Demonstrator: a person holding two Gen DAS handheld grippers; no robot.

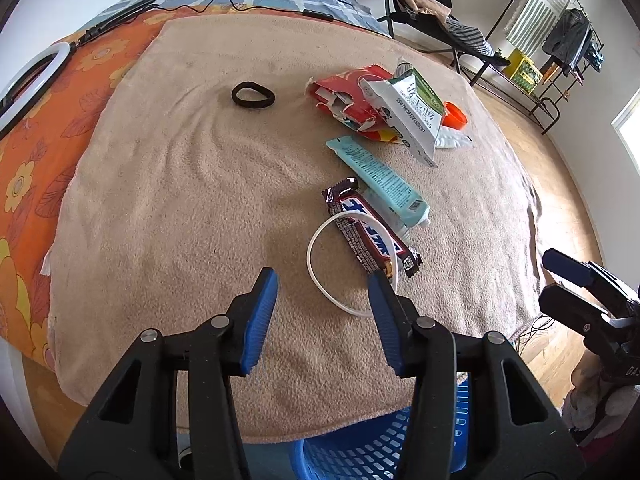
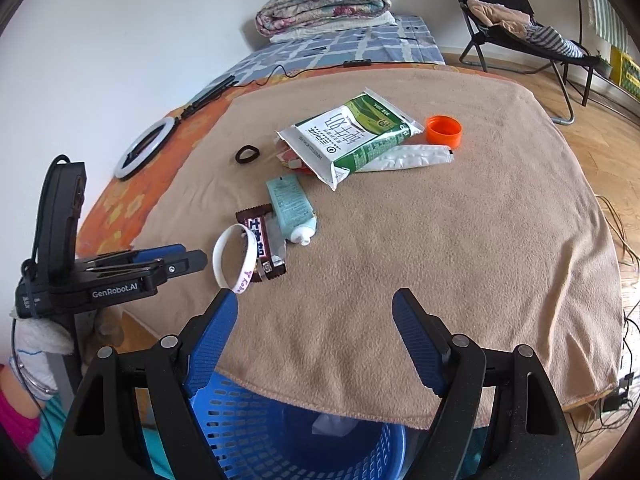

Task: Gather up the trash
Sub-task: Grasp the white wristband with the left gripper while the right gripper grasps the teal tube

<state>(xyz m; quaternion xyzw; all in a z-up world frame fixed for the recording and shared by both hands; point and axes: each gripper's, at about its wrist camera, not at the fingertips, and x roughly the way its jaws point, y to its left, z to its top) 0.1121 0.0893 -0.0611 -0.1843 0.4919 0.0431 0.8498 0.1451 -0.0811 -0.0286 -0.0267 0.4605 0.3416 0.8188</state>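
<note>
- Left wrist view: the left gripper [image 1: 323,280] is spread over the tan fleece blanket [image 1: 180,220], empty. The brown chocolate-bar wrapper [image 1: 370,228] lies at 1 o'clock across a white silicone wristband [image 1: 320,280]; bare blanket stretches toward 10 o'clock.
- Right wrist view: the right gripper [image 2: 314,300] is spread, empty, above the blanket's near edge and the blue slotted plastic basket [image 2: 280,440]. A green-and-white milk pouch [image 2: 352,136] lies at 12 o'clock; open blanket toward 2 o'clock.

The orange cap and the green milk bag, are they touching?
Apart. The right wrist view shows a strip of bare blanket between the orange cap and the green bag; the left wrist view hides this.
</note>
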